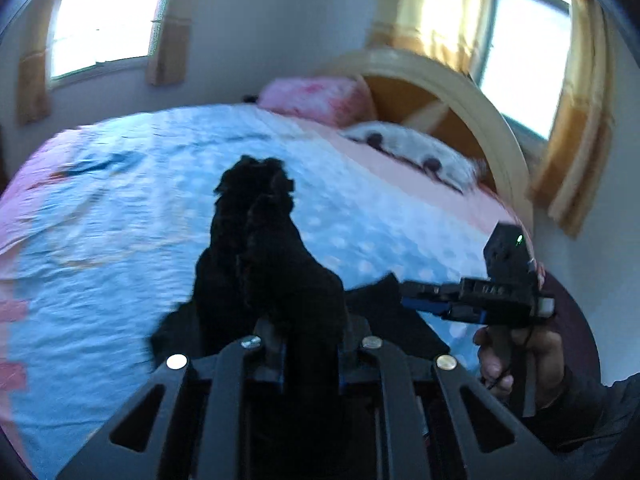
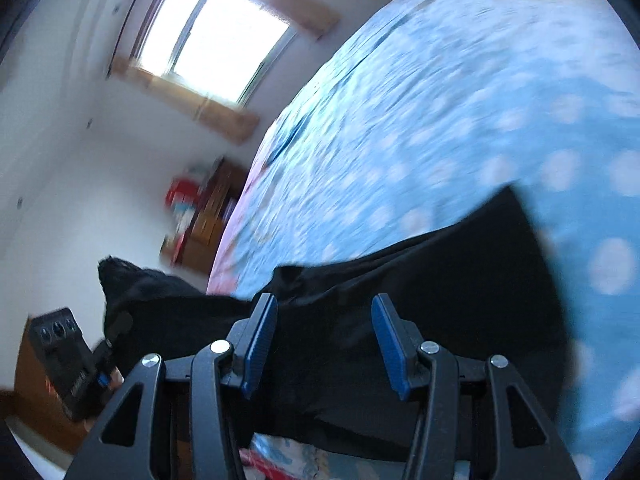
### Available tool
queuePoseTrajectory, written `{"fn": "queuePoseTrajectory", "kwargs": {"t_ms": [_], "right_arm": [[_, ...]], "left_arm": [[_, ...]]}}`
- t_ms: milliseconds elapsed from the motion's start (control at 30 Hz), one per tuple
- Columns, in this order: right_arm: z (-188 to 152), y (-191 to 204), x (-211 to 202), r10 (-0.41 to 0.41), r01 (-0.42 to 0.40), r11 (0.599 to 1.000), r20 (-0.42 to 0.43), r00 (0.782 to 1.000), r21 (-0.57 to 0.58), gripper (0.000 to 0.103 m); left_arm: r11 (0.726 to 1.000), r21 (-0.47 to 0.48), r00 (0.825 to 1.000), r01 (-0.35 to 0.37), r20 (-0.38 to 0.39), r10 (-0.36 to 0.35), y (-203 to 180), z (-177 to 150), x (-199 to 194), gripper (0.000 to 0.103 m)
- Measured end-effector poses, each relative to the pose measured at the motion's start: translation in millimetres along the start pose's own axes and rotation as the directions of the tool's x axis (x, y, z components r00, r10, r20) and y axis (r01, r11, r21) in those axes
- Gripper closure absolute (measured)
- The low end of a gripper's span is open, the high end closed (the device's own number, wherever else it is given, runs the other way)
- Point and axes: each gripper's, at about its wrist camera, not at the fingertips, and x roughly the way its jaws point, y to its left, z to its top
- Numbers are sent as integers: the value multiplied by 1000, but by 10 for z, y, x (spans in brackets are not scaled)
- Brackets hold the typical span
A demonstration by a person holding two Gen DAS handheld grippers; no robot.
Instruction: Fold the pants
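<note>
Pants (image 1: 264,248) bunched, lifted over the bed (image 1: 100,240). Left gripper (image 1: 308,332) clenched on them. Right gripper (image 2: 324,344) gapes, cloth between pads (image 2: 260,344), not pinched. Suggest: grip the far edge, pull taut, lay flat.

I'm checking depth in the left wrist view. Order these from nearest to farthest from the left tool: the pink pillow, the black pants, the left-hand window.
1. Black pants: bunched in the left tool, rising just ahead of it.
2. Pink pillow: at the bed's far end, by the headboard.
3. Left-hand window: in the wall beyond the bed, upper left.
</note>
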Motion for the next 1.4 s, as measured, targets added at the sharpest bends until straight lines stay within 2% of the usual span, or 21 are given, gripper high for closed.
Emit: {"fn": "queuePoseTrajectory", "kwargs": {"t_ms": [100, 167, 200, 233, 300, 367, 500, 567, 600, 733, 833, 933, 1033, 1067, 1100, 1133, 1200, 1233, 1267, 1367, 1400], "right_arm": [[-11, -263, -243, -25, 21, 997, 48, 999, 68, 52], [-27, -417, -390, -44, 35, 994, 78, 996, 107, 52], [-31, -493, -458, -55, 44, 991, 92, 994, 125, 52], [-30, -532, -495, -66, 52, 989, 99, 993, 136, 52], [-24, -620, -614, -91, 72, 986, 123, 988, 150, 52], [-8, -684, -705, -111, 89, 984, 138, 984, 156, 52], [32, -629, -673, -74, 63, 992, 100, 992, 108, 51], [35, -558, -570, -56, 53, 997, 51, 997, 58, 42], [36, -499, -487, -53, 53, 998, 26, 998, 29, 42], [26, -336, -142, -115, 111, 990, -51, 992, -82, 42], [34, -314, 135, -155, 142, 983, -116, 981, -114, 42], [-10, -298, 306, -148, 125, 983, -180, 973, -132, 41], [-73, -158, 353, -158, 115, 970, -197, 968, -213, 42], [-91, -131, 368, -188, 138, 962, -206, 960, -235, 49], [-102, -114, 384, -200, 147, 958, -207, 958, -245, 76], [-106, -84, 332, -205, 154, 955, -189, 960, -255, 84], [-117, 29, 163, -176, 130, 950, -142, 974, -283, 88], [-153, 118, 21, -156, 115, 943, -107, 982, -313, 88], [-180, 162, -53, -158, 121, 936, -86, 984, -330, 88], [-225, 12, -167, -226, 200, 936, -57, 972, -291, 91], [-240, -126, -194, -262, 242, 936, -43, 964, -257, 99]], "left_arm": [[993, 109, 997, -41, -59, 48, -344, -34, 568, 84], [989, 139, 991, -51, -119, 68, -461, -109, 933, 76], [990, 134, 987, -48, -148, 68, -494, -143, 1071, 75], [991, 134, 989, 1, -147, 19, -557, -160, 1167, 75], [991, 115, 992, 62, -121, -48, -633, -144, 1158, 75], [989, 108, 992, 103, -90, -93, -664, -93, 1069, 69], [993, 112, 999, 43, -29, -40, -445, -60, 733, 59], [996, 87, 1000, -11, -7, 11, -216, -110, 573, 40], [997, 71, 999, -41, -8, 42, -79, -173, 503, 36], [991, -2, 988, -133, -78, 132, 407, -544, 442, 35], [989, -26, 984, -145, -112, 141, 550, -800, 434, 35], [989, -35, 984, -143, -112, 138, 596, -928, 492, 35], [990, -40, 985, -136, -113, 131, 611, -962, 542, 35], [989, -44, 985, -139, -108, 134, 616, -965, 533, 35], [990, -43, 987, -136, -97, 132, 605, -959, 521, 35], [992, -30, 989, -126, -76, 124, 573, -942, 500, 35], [991, -2, 990, -132, -51, 132, 526, -893, 514, 32], [990, 8, 989, -138, -51, 138, 515, -893, 532, 24], [989, 18, 988, -143, -62, 144, 515, -901, 583, 23], [990, 11, 986, -139, -89, 139, 544, -934, 719, 23], [991, 9, 987, -137, -87, 137, 535, -931, 730, 23]]}}
